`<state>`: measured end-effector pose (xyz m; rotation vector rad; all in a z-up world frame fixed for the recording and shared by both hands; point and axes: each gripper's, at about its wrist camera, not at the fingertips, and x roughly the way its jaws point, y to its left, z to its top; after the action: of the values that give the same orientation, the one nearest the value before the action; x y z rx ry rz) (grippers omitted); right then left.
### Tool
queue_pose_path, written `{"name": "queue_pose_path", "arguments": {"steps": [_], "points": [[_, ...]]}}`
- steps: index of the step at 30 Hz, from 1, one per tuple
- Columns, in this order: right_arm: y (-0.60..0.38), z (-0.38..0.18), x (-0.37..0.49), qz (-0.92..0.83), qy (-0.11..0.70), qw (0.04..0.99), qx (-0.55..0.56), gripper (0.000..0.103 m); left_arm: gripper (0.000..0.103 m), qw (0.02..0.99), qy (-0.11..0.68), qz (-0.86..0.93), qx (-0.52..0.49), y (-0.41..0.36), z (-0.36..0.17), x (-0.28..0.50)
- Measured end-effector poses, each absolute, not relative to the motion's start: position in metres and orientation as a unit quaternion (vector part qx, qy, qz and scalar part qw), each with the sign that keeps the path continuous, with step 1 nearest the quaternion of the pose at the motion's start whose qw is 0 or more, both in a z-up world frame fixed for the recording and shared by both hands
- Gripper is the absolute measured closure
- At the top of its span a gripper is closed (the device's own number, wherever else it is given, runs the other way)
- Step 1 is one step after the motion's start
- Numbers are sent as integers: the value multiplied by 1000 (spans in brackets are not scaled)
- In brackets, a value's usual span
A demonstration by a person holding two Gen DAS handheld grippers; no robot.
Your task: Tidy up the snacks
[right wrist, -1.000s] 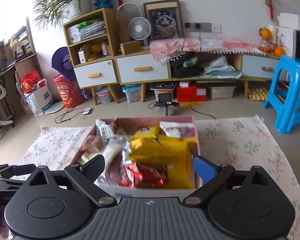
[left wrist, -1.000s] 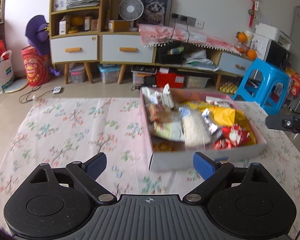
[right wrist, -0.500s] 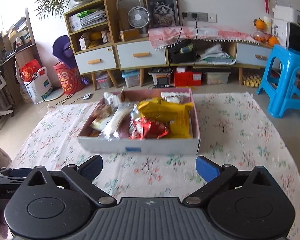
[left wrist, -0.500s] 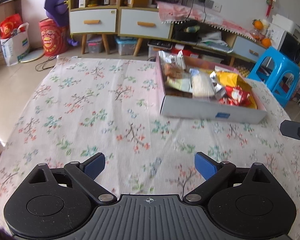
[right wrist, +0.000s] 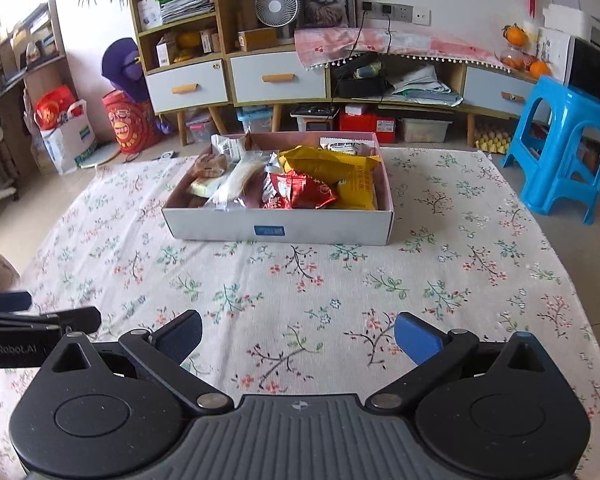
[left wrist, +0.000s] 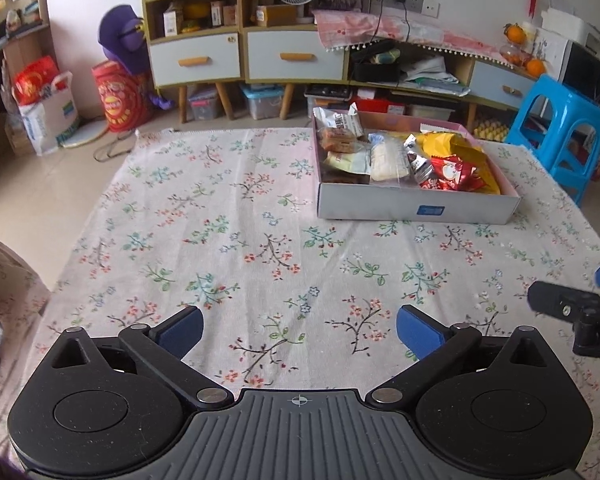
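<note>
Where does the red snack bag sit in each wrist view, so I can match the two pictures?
Left wrist: red bag lies in the box, upper right of the picture, near the box's right front corner.
Right wrist: red bag lies in the box, upper centre, just behind its front wall.
Shared landmark: the blue stool, at the right in both.

Floral-clothed table (left wrist: 228,216), shallow white box (left wrist: 416,210) of snack packets resting on its far side

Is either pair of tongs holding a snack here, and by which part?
Nothing is held. The left tongs and right tongs are open over the floral cloth; the snacks lie in the box.
</note>
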<state>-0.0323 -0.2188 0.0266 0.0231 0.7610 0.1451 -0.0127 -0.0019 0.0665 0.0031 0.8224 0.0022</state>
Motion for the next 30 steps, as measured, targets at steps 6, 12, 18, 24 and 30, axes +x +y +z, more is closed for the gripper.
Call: {"name": "queue_pose_path", "arguments": {"steps": [6,12,18,24,30], "points": [[-217,32,-36,60,354,933,11,9,0,913,407,14,11,-7,63,-16],[-217,33,-38,55,345,937,13,9,0,910,413,29,-3,-3,60,-15],[-215,34,-40,54,341,938,12,9,0,910,414,38,-6,-2,59,-14],[-211,34,-41,58,339,939,6,9,0,909,415,41,-6,-2,58,-14],[-210,35,-42,58,336,940,3,9,0,909,414,42,-4,-1,58,-15]]}}
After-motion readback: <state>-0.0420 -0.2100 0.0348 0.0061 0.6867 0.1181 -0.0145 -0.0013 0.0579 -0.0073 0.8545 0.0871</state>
